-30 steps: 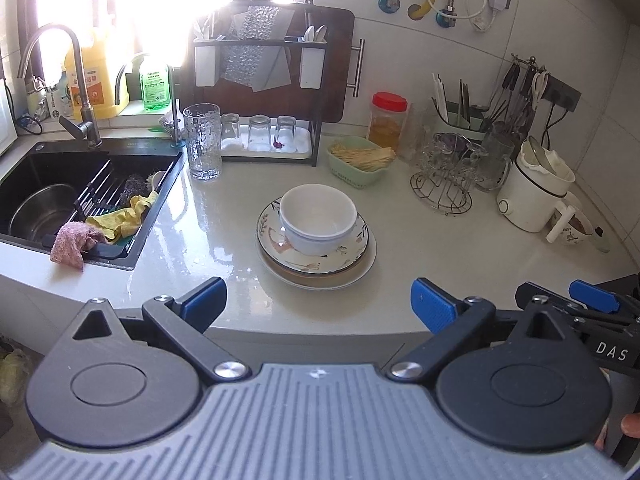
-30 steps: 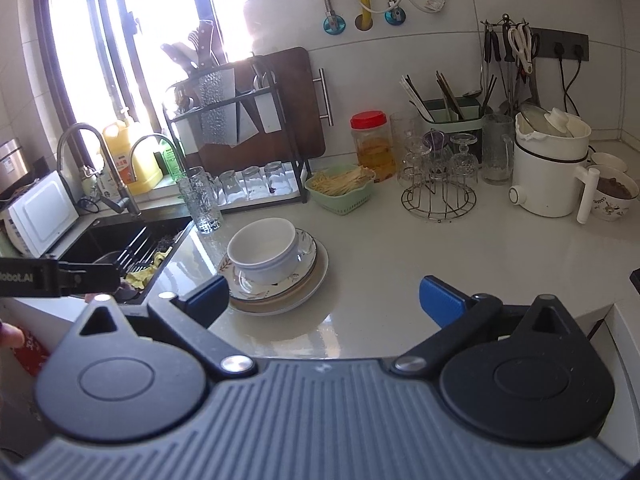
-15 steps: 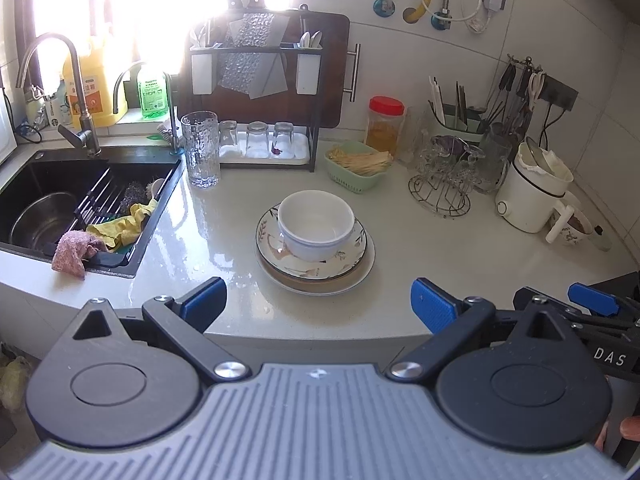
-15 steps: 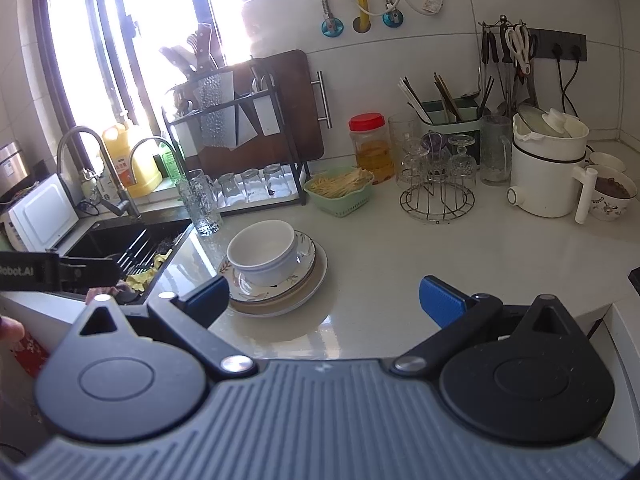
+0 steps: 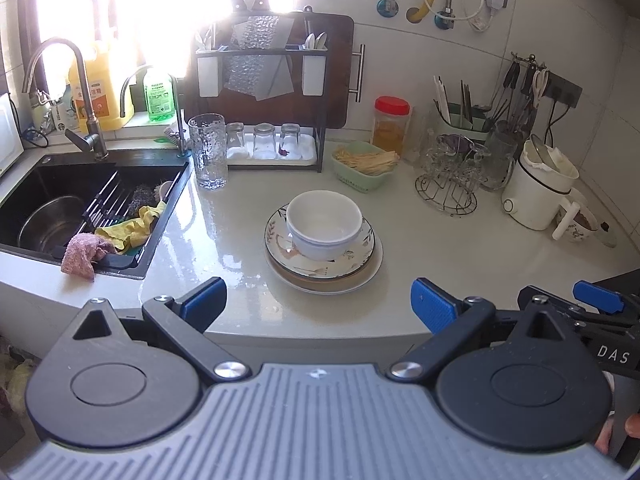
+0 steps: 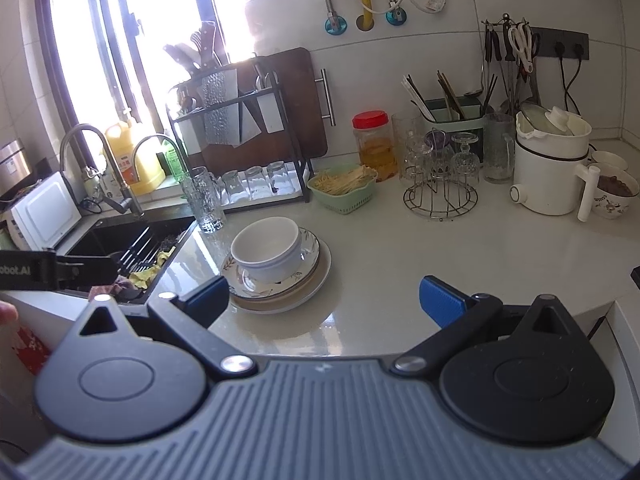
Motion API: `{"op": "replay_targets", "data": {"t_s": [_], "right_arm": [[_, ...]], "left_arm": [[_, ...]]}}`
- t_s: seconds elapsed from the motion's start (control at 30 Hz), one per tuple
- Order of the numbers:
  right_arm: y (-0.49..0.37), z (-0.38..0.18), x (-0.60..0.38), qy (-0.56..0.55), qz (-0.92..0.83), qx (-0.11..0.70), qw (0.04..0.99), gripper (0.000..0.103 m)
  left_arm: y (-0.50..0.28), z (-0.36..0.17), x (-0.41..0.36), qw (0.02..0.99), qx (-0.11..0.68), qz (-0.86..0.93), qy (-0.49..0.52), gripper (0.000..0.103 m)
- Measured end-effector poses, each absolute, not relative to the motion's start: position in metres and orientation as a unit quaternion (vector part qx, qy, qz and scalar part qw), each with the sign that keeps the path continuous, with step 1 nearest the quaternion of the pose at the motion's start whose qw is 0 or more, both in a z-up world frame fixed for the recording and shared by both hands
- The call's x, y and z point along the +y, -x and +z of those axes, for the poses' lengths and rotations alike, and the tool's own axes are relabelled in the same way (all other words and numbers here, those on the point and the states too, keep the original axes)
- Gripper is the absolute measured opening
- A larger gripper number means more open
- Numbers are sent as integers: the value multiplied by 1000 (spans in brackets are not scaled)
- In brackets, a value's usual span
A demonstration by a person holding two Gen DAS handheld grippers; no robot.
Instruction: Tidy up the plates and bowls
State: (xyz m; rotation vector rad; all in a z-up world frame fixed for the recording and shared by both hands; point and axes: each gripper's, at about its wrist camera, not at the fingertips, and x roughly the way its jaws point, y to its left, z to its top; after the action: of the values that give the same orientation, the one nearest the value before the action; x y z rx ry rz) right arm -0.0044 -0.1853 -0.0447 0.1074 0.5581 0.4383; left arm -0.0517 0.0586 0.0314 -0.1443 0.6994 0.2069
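Observation:
A white bowl (image 5: 324, 224) stands in a flower-patterned plate (image 5: 360, 254), which rests on a larger plain plate (image 5: 370, 276) in the middle of the counter; the same bowl (image 6: 266, 248) and stack of plates (image 6: 316, 276) show in the right wrist view. My left gripper (image 5: 318, 304) is open, hovering at the counter's front edge just short of the stack, nothing between its blue pads. My right gripper (image 6: 324, 300) is open too, near the front edge, with the stack ahead and to its left. The right gripper's blue tip (image 5: 598, 302) also shows in the left wrist view.
A black sink (image 5: 60, 196) with a steel pot, rack and cloths lies at left. A tall glass (image 5: 208, 152), a glass rack (image 5: 276, 152), a green basket (image 5: 366, 168), a wire stand (image 5: 448, 188) and a white kettle (image 5: 540, 192) line the back.
Both cameras have drawn back and risen slightly, so the stack sits a little farther away. The bowl and plates have not moved; both grippers stay open.

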Motion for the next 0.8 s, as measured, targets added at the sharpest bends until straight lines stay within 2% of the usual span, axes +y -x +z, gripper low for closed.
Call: {"op": "replay_targets", "data": {"t_s": [0.8], "right_arm": [[7, -47, -184, -51, 214, 280, 934, 103]], "left_arm": [[56, 31, 55, 933, 339, 102, 66, 100]]}}
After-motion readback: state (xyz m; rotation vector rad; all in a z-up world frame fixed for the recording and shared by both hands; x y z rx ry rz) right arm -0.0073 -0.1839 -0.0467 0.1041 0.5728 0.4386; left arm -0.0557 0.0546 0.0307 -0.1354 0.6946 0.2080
